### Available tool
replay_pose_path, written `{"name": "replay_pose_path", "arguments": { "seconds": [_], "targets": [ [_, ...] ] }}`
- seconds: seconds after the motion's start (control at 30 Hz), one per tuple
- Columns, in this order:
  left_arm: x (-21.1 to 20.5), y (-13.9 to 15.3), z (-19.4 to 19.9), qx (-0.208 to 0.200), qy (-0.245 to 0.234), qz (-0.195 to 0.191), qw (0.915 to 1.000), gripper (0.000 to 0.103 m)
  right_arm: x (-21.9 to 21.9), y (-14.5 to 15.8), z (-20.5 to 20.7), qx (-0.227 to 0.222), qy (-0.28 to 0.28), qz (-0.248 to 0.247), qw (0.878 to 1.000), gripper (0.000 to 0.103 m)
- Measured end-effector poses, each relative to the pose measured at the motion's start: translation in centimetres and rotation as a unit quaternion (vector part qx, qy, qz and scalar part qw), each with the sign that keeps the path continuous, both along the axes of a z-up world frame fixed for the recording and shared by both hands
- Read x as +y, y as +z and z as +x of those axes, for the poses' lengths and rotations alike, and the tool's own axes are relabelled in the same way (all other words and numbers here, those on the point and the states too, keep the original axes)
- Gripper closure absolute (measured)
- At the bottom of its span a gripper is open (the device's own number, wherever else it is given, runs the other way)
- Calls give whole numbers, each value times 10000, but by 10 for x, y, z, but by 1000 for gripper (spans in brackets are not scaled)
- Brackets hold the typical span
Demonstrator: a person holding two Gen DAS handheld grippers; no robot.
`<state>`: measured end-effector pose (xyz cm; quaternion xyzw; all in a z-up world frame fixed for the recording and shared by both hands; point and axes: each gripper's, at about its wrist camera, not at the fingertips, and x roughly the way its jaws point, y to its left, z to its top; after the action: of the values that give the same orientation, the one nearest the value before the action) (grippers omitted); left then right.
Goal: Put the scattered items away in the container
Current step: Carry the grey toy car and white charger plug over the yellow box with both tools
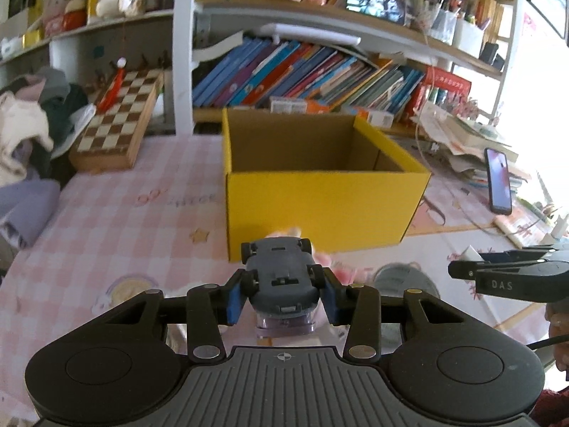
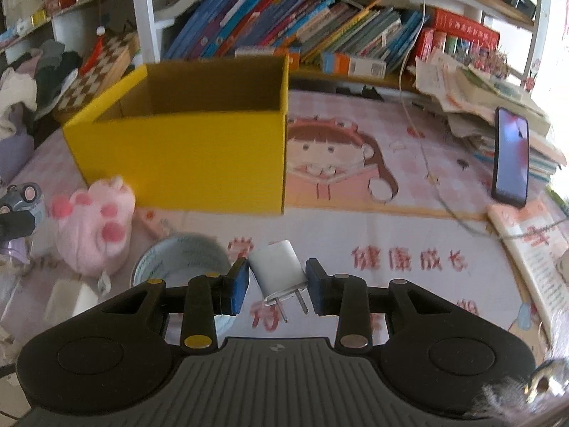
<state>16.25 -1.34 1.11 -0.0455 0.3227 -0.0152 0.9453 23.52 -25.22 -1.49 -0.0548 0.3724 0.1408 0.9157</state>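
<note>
Box (image 1: 320, 210), yellow, open-topped, sits far-centre on tabletop (image 1: 124, 220). Left gripper (image 1: 282, 293) jaws clamp an upturned grey toy car (image 1: 281, 270); right gripper (image 2: 275, 284) jaws pinch a white charger (image 2: 279, 267), prongs pointing near.

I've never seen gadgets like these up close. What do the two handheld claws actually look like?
Both look alike. The left claw and the right claw each have two blue rubbery pads on black linkage arms with silver and yellow rivets, two round black discs, and a ribbed grey plate with a small crosshair mark. Seen from the side, the right claw's black body reads "DAS".
</note>
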Motion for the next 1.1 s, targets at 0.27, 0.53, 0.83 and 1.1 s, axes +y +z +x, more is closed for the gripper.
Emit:
{"name": "replay_pose_path", "arguments": {
  "seconds": [0.27,0.53,0.83,1.1],
  "targets": [
    [-5,16,16,-343,25,134,9993,61,-1,16,21,-429,143,152,9989,70],
    [0,39,40,-663,112,245,9974,61,6,40,50,-817,638,294,9942,70],
    [0,59,93,-868,-40,433,9953,61,42,72,99,-1224,1643,270,9784,70],
    [4,39,159,-266,-241,546,9979,61,90,63,158,-1106,2630,-546,9569,70]
  ]
}}
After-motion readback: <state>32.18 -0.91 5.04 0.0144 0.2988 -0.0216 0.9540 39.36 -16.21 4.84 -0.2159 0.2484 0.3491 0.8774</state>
